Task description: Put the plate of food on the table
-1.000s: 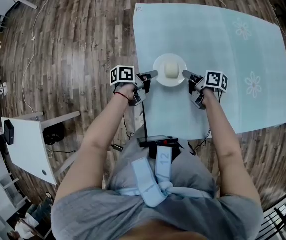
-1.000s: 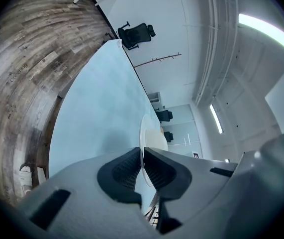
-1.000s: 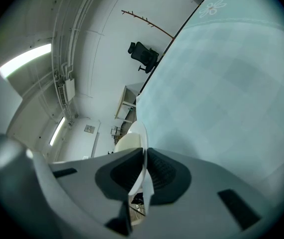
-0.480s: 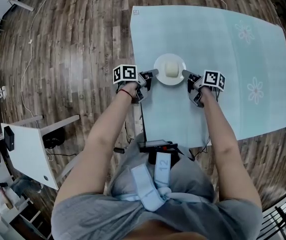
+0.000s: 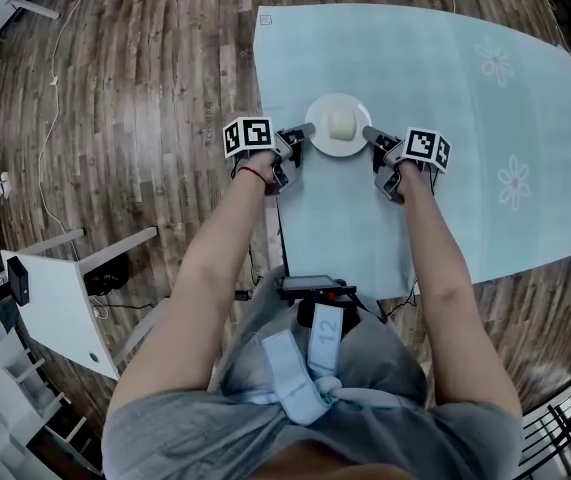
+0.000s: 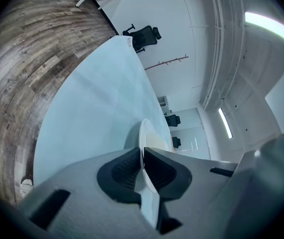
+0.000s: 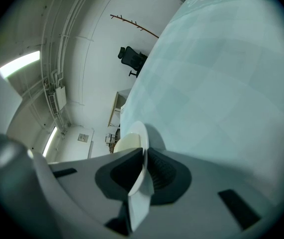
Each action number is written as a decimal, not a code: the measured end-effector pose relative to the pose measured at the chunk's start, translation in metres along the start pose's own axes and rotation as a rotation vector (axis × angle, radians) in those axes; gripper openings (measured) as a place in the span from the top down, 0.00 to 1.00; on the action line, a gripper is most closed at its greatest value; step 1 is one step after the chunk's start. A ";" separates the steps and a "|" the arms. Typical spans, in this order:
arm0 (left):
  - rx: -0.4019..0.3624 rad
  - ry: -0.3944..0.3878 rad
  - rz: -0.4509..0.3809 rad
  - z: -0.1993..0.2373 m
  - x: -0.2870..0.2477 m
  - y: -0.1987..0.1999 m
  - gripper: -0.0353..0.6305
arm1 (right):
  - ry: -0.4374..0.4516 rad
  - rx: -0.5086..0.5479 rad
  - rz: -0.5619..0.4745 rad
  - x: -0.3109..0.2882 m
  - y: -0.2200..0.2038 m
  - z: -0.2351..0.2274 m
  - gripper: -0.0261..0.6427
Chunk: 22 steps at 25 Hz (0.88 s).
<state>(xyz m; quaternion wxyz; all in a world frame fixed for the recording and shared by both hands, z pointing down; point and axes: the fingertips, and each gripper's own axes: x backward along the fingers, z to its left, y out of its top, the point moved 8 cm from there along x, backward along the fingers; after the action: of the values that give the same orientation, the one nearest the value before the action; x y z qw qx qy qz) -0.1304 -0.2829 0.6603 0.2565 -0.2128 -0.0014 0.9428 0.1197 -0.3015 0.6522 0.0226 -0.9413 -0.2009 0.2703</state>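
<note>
Closest in, the person's two bare forearms reach forward over the near edge of the table. Each hand carries a gripper. The left gripper is clamped on the plate's left rim, and the left gripper view shows the thin white edge pinched between its ribbed pads. The right gripper bites the opposite rim in the same way. Between them sits the white plate, over the near-left part of the pale blue tabletop, with a pale bun in its middle.

The plate looks level, face up. It is round, so it has no long axis of its own. The line between the two grips runs side to side across the person's front.

I'd judge this to be the setting-down step. From where I stand I can't say for sure whether the base already touches the cloth or hangs just above it. The next move calls for lowering both sides evenly so the bun doesn't roll, then parting both pairs of jaws and drawing them outward, clear of the rim. Beyond the plate the cloth runs on bare to two printed flowers.
</note>
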 end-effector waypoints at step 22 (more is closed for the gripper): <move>-0.077 0.103 0.003 -0.004 -0.007 0.009 0.90 | -0.026 -0.036 -0.058 -0.003 0.002 -0.005 0.90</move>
<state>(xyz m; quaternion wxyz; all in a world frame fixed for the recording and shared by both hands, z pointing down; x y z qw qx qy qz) -0.1276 -0.2941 0.6583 0.2465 -0.2705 -0.0243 0.9303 0.1205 -0.3048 0.6576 0.0107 -0.9318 -0.2331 0.2779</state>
